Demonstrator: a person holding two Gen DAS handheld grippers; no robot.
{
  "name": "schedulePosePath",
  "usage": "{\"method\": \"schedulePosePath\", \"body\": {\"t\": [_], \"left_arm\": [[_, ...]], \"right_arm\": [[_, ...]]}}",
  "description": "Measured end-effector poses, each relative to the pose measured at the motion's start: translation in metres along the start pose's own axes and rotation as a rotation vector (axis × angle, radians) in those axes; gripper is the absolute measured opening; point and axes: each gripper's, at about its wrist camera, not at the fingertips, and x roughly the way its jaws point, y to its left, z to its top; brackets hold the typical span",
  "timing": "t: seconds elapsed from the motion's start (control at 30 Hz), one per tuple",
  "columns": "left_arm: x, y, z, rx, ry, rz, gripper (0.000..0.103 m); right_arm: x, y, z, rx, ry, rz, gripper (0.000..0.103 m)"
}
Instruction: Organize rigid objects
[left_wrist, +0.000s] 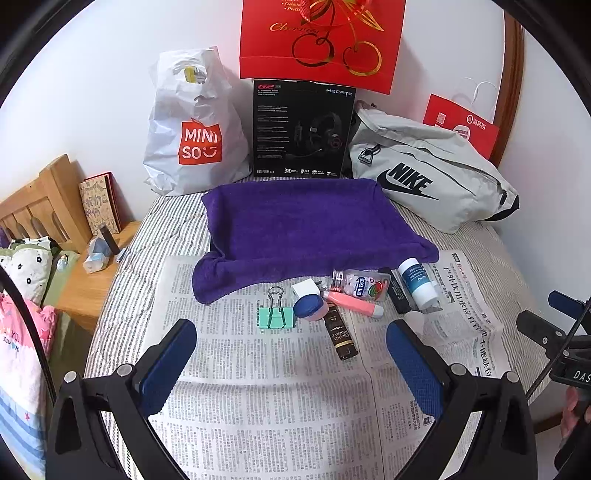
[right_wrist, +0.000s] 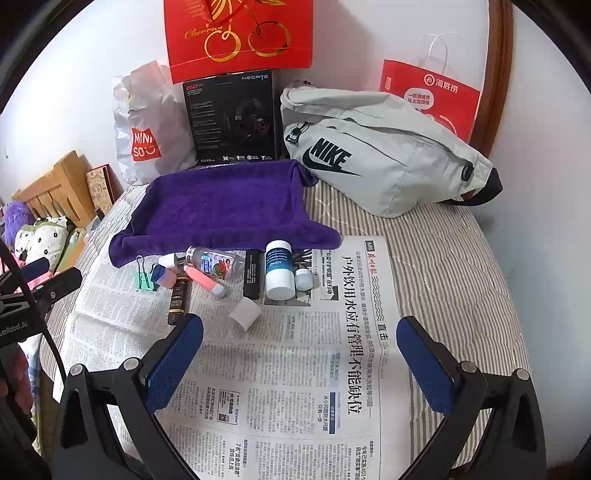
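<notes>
Several small items lie in a cluster on newspaper (left_wrist: 258, 387) in front of a purple towel (left_wrist: 306, 225): a green binder clip (left_wrist: 276, 316), a blue-lidded pink jar (left_wrist: 309, 307), a white plug (left_wrist: 303, 288), a pink tube (left_wrist: 352, 303), a clear bottle (left_wrist: 360, 284), a dark brown tube (left_wrist: 340, 336), a black stick (left_wrist: 398, 293) and a white-and-blue bottle (left_wrist: 419, 282). The right wrist view shows the same cluster, plus a clear cap (right_wrist: 244, 314) and a small white bottle (right_wrist: 303, 278). My left gripper (left_wrist: 291, 339) is open and empty, short of the cluster. My right gripper (right_wrist: 300, 338) is open and empty above the newspaper (right_wrist: 295, 387).
Behind the towel (right_wrist: 225, 206) stand a Miniso bag (left_wrist: 194, 125), a black headset box (left_wrist: 301, 129), a red gift bag (left_wrist: 321, 37) and a grey Nike bag (left_wrist: 428, 170). A wooden bedside table (left_wrist: 92, 280) with small items is at left. The striped bedsheet (right_wrist: 461, 266) extends right.
</notes>
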Motion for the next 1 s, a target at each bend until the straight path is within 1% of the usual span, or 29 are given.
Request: {"method": "schedulePosePath", "body": {"t": [0.7,1.0], "left_arm": [[-0.0053,-0.0012,-0.0021,0.007,-0.007,0.008,0.103],[-0.007,0.0019,-0.0002,0.012,0.004,0.01,0.103]], "right_arm": [[-0.0021,0.002,-0.0027,-0.006,0.001,-0.007,0.103],[-0.0022,0.003,-0.0029,-0.004,0.003,-0.004,0.103]]}}
